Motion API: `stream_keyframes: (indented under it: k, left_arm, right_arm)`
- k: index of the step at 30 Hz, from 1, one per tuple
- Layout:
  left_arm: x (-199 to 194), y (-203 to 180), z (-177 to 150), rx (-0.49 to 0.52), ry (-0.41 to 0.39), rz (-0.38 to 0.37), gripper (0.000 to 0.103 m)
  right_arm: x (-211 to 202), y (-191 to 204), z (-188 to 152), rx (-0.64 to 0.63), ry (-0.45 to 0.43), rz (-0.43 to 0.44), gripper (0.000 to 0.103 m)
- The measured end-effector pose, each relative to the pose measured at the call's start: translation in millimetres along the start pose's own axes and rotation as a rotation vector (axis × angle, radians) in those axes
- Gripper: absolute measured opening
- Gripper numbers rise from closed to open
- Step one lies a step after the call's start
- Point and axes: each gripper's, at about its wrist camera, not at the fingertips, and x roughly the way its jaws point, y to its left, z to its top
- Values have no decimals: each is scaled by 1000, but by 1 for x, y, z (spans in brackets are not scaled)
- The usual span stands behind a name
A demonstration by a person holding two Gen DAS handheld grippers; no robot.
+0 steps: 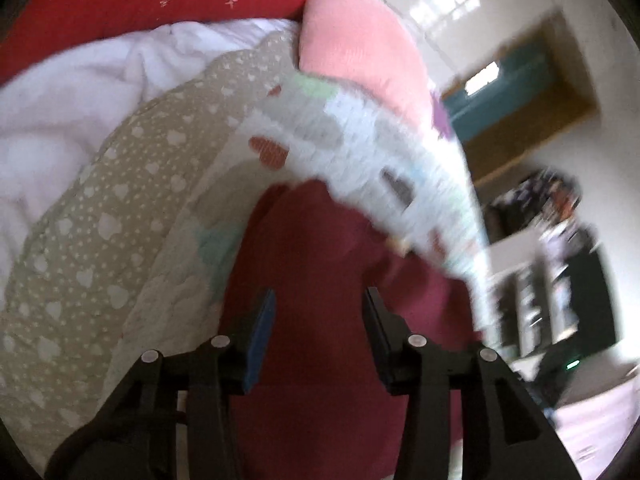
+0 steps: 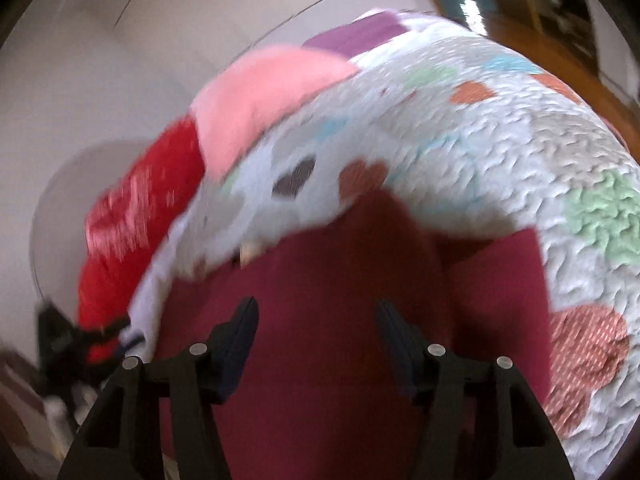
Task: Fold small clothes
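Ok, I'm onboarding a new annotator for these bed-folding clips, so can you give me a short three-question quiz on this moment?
1. True or false: the left claw is clamped on the dark red garment.
2. Multiple choice: what lies directly under the garment in the right wrist view? A) bare wooden floor B) a white quilt with coloured hearts C) a metal tray
3. Fill in: in the left wrist view, beside the quilt and ahead of the claw lies a ____ pink pillow, next to a red one.

Key: 1 false, both it and the right claw stand open above the cloth; 2 B; 3 light.
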Motion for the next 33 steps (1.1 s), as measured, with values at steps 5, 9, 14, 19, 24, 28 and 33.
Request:
stream_keyframes:
  k: [5,9,14,19,24,28,33]
  left_arm:
    - [9,12,-24,96,6,85,43]
    - [-16,3,-46,192,-35,140,44]
    - [-44,15,-70,179,-58,167,49]
    - [-51,38,-77,81,-61,141,56]
    - [-36,33,-80,47,-55,34,75]
    - [-12,25,-92,-10,-13,-44,77]
    - [-18,22,-111,31,-55,-43,33]
  right_arm:
    - [1,-16,-18,-107,-24,-193,22]
    - [-33,-23,-22,-65,-66,-210,25]
    - [-84,-34,-49,-37,-128,-249,57]
    - [-115,-41,-75,-14,-127,-202,57]
    - [-105,-2,-73,-70,-69,-58,58]
    - [-71,42,-59,-107,5,59,61]
    - [-7,109,-39,-190,120,115,65]
